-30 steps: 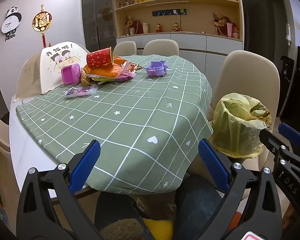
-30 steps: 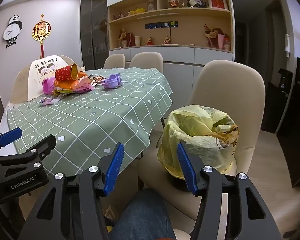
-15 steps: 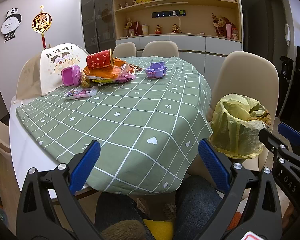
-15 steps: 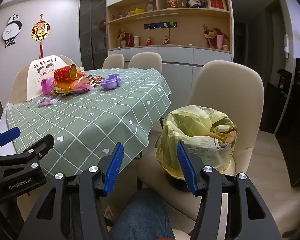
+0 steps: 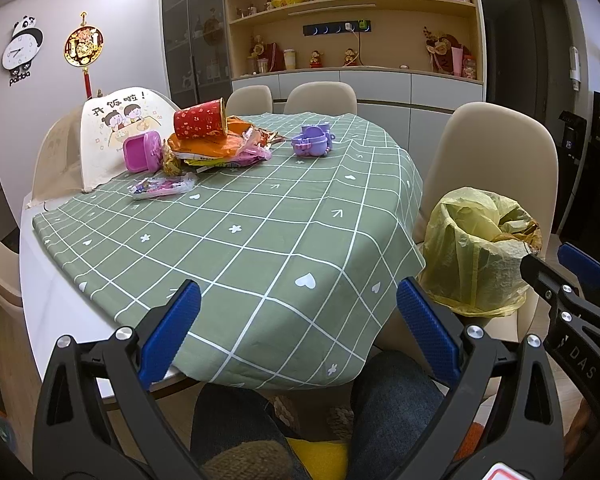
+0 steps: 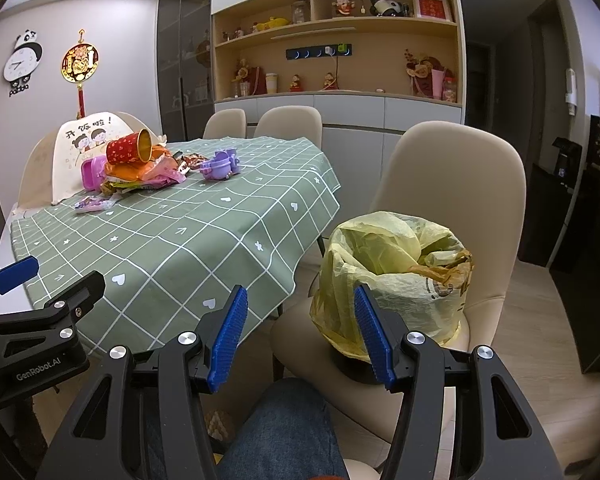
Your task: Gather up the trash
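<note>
A pile of trash lies at the table's far left: a red paper cup on its side, orange and pink wrappers, and a small clear wrapper nearer me. The cup also shows in the right wrist view. A bin lined with a yellow bag stands on a beige chair to the right; it also shows in the right wrist view. My left gripper is open and empty at the table's near edge. My right gripper is open and empty, low beside the bin.
A green checked tablecloth covers the table. A magenta box and purple toy cups sit near the pile. A folded food cover stands at the far left. Beige chairs ring the table. My knees are below.
Both grippers have drifted slightly; the views shift a little. Jaws stay open and nothing on the table has moved.
</note>
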